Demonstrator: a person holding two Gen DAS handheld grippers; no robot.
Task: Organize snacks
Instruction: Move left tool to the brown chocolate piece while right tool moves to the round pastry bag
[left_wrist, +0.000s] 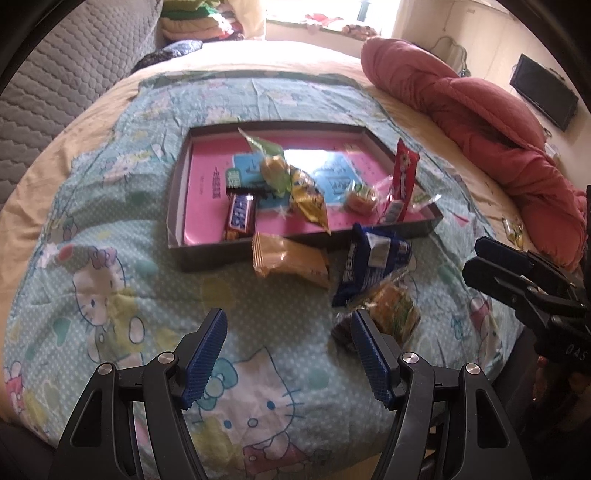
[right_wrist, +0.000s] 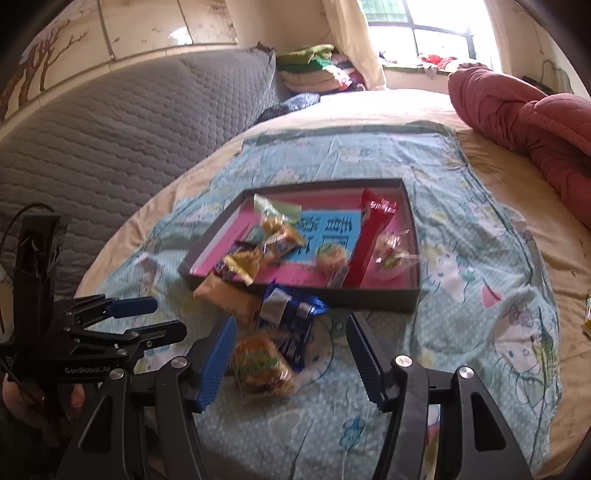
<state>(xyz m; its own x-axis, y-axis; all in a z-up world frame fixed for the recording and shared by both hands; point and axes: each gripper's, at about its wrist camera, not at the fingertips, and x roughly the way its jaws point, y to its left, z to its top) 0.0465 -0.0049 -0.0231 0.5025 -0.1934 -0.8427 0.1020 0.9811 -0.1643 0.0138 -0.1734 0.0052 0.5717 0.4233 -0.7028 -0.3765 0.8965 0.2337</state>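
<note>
On the bed, just above the cartoon-cat blanket (left_wrist: 110, 295), both blue-padded tongs hang spread and empty: the right gripper (right_wrist: 291, 360) has its jaws wide apart over the round bun-like snack in clear wrap (right_wrist: 260, 363), which lies close by its left pad, while the left gripper (left_wrist: 288, 354) is likewise released, its right pad nearly over that same snack (left_wrist: 391, 314). That is the first worry: both tools are aimed at one small bundle, and if they close together they could knock pads or shove it aside. The wrap looks slick and puffy, so I'd guess a pinch on the edge would squirt it out rather than lift it. Touching it is the crumpled blue foil biscuit packet (right_wrist: 291, 325), which may get dragged along or caught in the same bite. Just beyond lies the tan plastic wafer packet (left_wrist: 288, 258), its top against the near wall of the shallow dark cardboard tray with a pink floor (left_wrist: 177, 221). The tray already holds a chocolate bar, yellow-green packets and a tall red packet (right_wrist: 369, 236) propped across the floor, possibly against the near wall, though blur hides the contact. A careless drop there could tip it out, and the soft bedding means the tray itself may rock if pressed.
</note>
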